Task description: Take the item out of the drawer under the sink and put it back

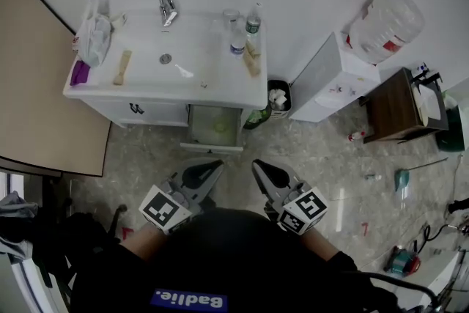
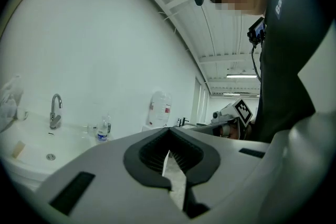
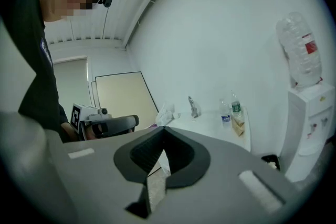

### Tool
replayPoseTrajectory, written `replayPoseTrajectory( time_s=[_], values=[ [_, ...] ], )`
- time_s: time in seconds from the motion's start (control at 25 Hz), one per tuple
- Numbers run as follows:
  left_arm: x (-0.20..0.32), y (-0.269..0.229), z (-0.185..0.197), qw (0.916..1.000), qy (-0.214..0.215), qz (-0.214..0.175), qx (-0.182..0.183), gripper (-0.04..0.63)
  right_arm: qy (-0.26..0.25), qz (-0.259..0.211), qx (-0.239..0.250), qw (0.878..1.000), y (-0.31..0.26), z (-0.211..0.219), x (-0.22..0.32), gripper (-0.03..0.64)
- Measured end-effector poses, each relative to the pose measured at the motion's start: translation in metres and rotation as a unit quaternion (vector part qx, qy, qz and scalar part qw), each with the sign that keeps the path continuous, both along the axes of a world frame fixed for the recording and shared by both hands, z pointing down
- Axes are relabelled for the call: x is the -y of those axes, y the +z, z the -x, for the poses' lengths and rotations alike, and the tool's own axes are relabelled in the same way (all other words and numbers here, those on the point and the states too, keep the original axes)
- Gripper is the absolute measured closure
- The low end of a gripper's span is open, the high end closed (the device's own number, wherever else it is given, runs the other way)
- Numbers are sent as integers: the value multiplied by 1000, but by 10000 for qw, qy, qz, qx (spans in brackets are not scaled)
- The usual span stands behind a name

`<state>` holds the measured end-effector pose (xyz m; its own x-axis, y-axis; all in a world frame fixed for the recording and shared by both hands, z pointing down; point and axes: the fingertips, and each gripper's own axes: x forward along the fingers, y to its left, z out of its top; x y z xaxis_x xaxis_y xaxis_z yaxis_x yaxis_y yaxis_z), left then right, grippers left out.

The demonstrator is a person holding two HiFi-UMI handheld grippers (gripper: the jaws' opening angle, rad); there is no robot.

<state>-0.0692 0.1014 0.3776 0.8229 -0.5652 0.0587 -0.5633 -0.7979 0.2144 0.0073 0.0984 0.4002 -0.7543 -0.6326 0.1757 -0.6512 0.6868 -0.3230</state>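
In the head view a white sink cabinet [image 1: 165,88] stands against the wall. Its drawer [image 1: 214,147] under the basin is pulled open toward me, and a pale green item [image 1: 220,126] lies inside. My left gripper [image 1: 215,166] and right gripper [image 1: 257,166] hover side by side over the floor just in front of the drawer, close to my body. Both are shut with nothing between the jaws. In the left gripper view the left gripper [image 2: 169,131] has its jaws together and the faucet [image 2: 54,110] is far off. The right gripper view shows the right gripper [image 3: 163,130] likewise shut and empty.
Bottles [image 1: 253,21], a faucet [image 1: 167,7] and a white bag [image 1: 94,39] sit on the sink top. A small bin [image 1: 278,97] and a green bottle [image 1: 258,116] stand right of the cabinet, then a water dispenser [image 1: 330,78] and a brown stand [image 1: 394,106]. A tan panel [image 1: 44,91] lies left.
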Motion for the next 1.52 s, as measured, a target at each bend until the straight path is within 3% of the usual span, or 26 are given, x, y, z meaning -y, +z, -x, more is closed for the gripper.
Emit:
replayPoseTrajectory(
  time_s=[0.12, 0.4, 0.64, 0.96, 1.16, 1.36, 1.52],
  values=[
    [30, 5, 19, 9997, 48, 98, -208, 591, 159, 58, -34, 9999, -2, 20, 26, 615],
    [69, 23, 37, 9989, 372, 271, -78, 590, 357, 186, -165, 9991, 4, 42, 61, 615],
    [93, 50, 27, 9980, 438, 235, 384, 589, 416, 272, -185, 9986, 14, 28, 82, 615],
    [123, 102, -7, 9919, 204, 456, 1164, 589, 40, 291, -282, 9992, 26, -3, 110, 615],
    [141, 149, -24, 9829, 195, 716, 1684, 589, 68, 461, -241, 9986, 40, -29, 120, 615],
    [156, 200, -36, 9677, 359, 838, 2352, 588, 145, 614, -300, 9976, 52, -56, 126, 615],
    [164, 236, -43, 9569, 485, 1026, 2672, 588, 229, 791, -335, 9960, 66, -70, 127, 615]
  ],
)
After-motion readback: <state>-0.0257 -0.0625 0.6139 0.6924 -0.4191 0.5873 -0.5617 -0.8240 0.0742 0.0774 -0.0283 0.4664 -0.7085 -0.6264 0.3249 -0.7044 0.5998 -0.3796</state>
